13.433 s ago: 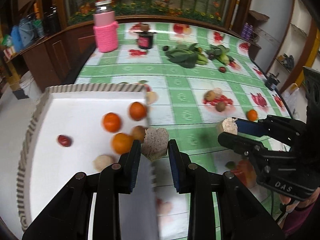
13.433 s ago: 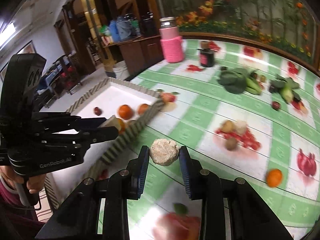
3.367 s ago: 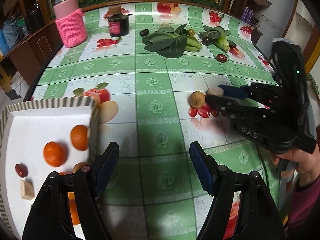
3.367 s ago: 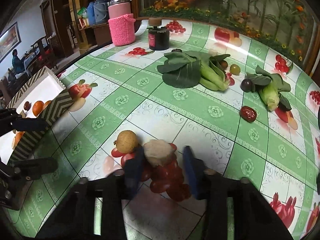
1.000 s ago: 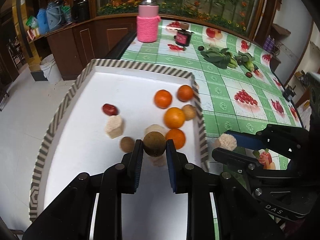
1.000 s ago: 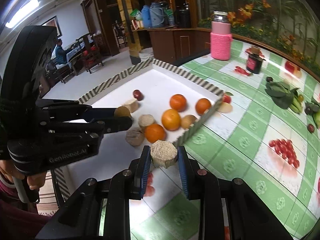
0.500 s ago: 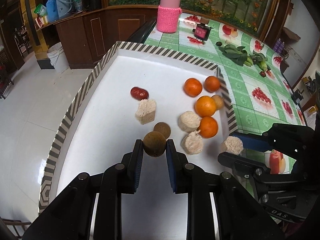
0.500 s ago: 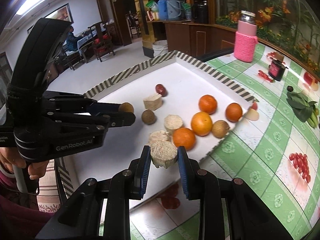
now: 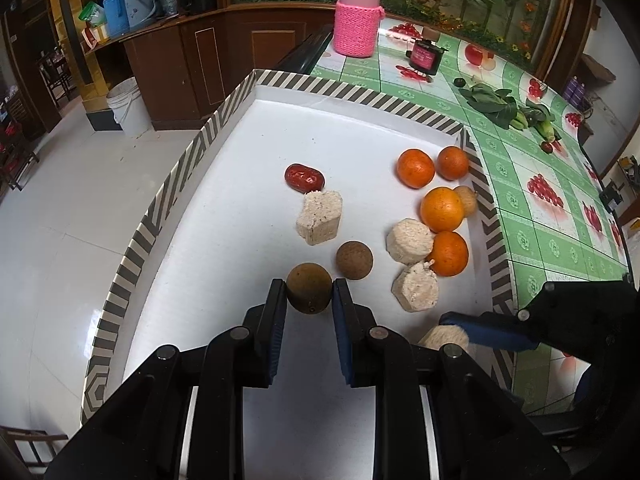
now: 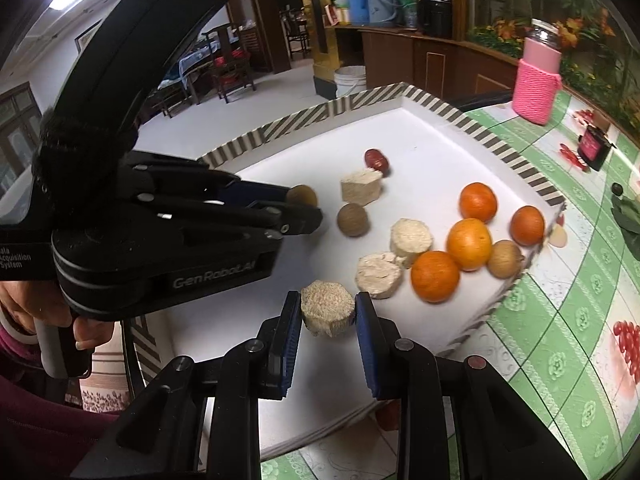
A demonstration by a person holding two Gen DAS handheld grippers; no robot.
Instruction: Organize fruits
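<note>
A white tray with a striped rim [image 9: 168,196] [image 10: 360,100] holds several oranges [image 9: 442,209] [image 10: 469,244], pale beige chunks [image 9: 319,218] [image 10: 411,237], a brown round fruit [image 9: 354,260] [image 10: 352,220] and a red date [image 9: 304,178] [image 10: 376,159]. My left gripper [image 9: 309,294] is shut on a brown round fruit [image 9: 309,293] [image 10: 303,195] above the tray's near part. My right gripper [image 10: 328,312] is shut on a beige chunk [image 10: 327,313] [image 9: 443,337] over the tray's near edge, to the right of the left gripper.
The tray sits on a table with a green checked cloth [image 9: 540,216]. Further back stand a pink knitted jar [image 9: 358,20] [image 10: 536,80], a small dark jar [image 9: 425,56] and leafy vegetables [image 9: 500,106]. A white bucket [image 9: 128,104] stands on the floor to the left.
Both grippers have moved further over the tray, toward its near left part, each still holding its item. The tray contents have not shifted.
</note>
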